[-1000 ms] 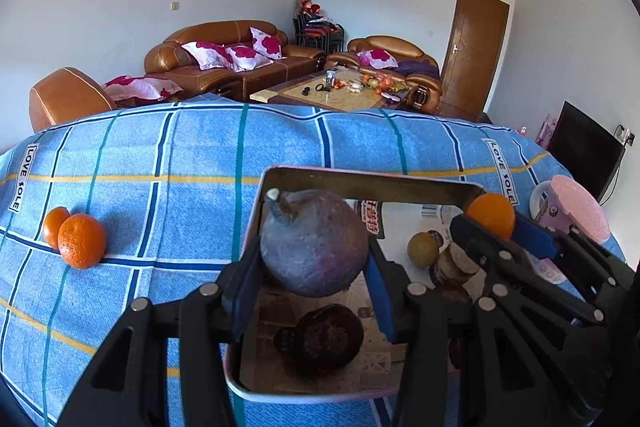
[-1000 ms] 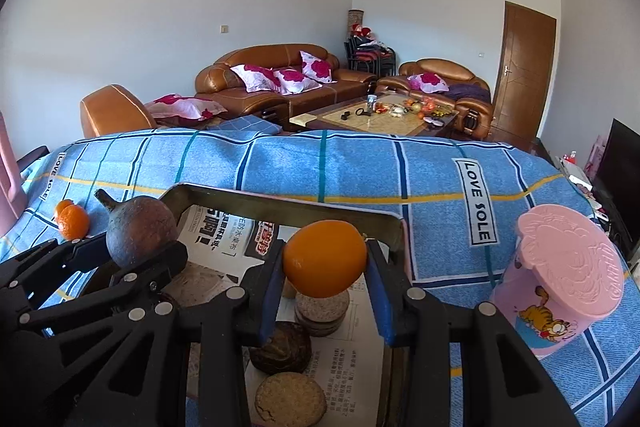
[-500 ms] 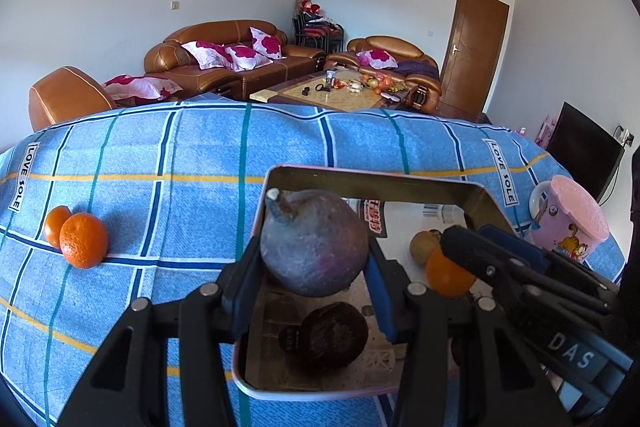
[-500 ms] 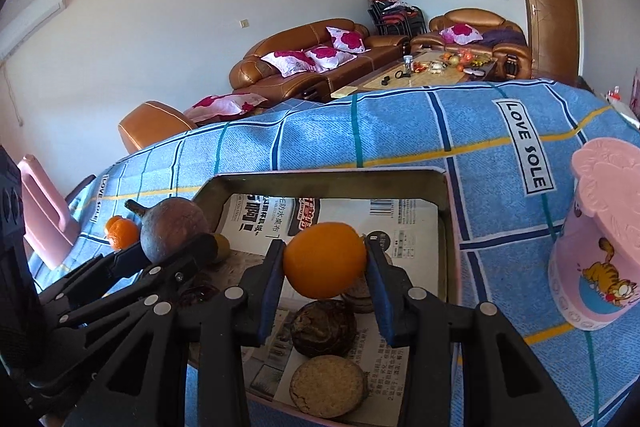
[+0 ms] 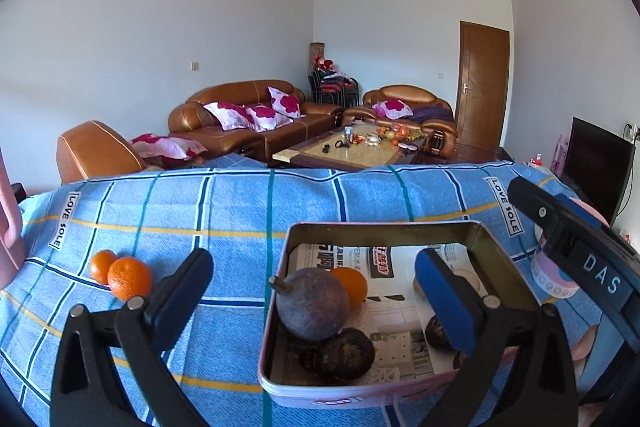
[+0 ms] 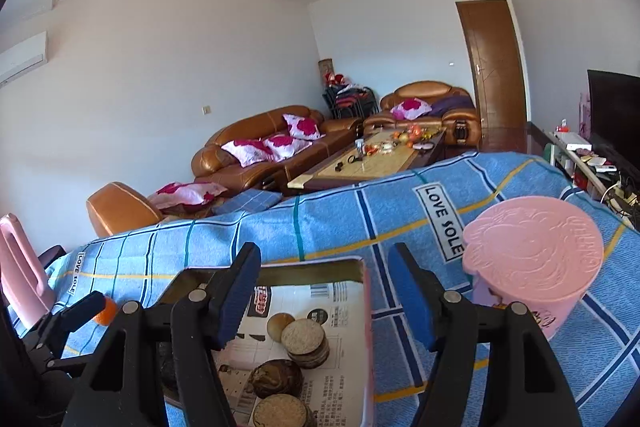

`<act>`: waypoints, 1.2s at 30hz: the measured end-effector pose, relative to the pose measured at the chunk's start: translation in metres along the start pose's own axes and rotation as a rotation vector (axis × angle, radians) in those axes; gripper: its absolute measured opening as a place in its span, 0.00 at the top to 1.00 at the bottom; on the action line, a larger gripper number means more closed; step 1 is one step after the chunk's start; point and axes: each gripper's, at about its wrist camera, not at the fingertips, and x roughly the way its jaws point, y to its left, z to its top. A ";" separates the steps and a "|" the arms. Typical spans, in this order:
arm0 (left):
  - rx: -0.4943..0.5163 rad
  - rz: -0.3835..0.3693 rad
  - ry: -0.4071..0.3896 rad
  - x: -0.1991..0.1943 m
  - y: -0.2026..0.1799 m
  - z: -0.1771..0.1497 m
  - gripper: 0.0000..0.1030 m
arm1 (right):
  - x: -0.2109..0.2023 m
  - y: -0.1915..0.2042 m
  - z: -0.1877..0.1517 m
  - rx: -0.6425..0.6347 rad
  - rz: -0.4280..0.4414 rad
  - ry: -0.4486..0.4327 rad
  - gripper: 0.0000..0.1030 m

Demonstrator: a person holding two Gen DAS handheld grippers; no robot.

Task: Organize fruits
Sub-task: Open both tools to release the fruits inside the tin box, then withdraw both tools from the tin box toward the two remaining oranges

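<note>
A newspaper-lined tin tray (image 5: 380, 233) stands on the blue checked cloth. In it lie a grey-purple round fruit with a stem (image 5: 312, 303) and, touching it from behind, an orange (image 5: 354, 287). A dark brown fruit (image 5: 348, 353) lies in front of them. My left gripper (image 5: 314, 261) hangs over the tray's left edge, jaws opening wide with nothing gripped. My right gripper (image 6: 325, 255) is above the tray's far right corner (image 6: 366, 307), jaws opening and empty. Two loose oranges (image 5: 128, 277) rest on the cloth, left of the tray.
A pink lidded tub (image 6: 532, 259) stands on the cloth, right of the tray. Brown round discs (image 6: 306, 339) and another dark fruit (image 6: 276, 377) fill the tray's right side. A pink chair back (image 6: 20, 267) rises at the far left. Sofas and a coffee table lie beyond.
Both grippers have let go: the purple fruit and the orange now lie in the tray. Both have pulled back and risen, and the right one has swung towards the pink tub.
</note>
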 end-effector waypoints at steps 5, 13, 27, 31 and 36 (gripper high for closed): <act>0.032 0.066 -0.060 -0.012 0.005 0.000 0.00 | -0.016 0.005 0.000 -0.048 -0.053 -0.117 0.25; 0.013 0.097 -0.106 -0.028 0.018 -0.005 0.00 | -0.029 0.014 -0.003 -0.092 -0.135 -0.175 0.16; -0.029 0.116 -0.087 -0.041 0.038 -0.016 0.00 | -0.042 0.023 -0.019 -0.067 -0.151 -0.070 0.16; -0.029 0.117 -0.081 -0.046 0.044 -0.018 0.00 | -0.045 0.030 -0.024 -0.067 -0.159 -0.052 0.16; -0.021 0.120 -0.083 -0.052 0.053 -0.022 0.00 | -0.050 0.045 -0.030 -0.052 -0.143 -0.038 0.16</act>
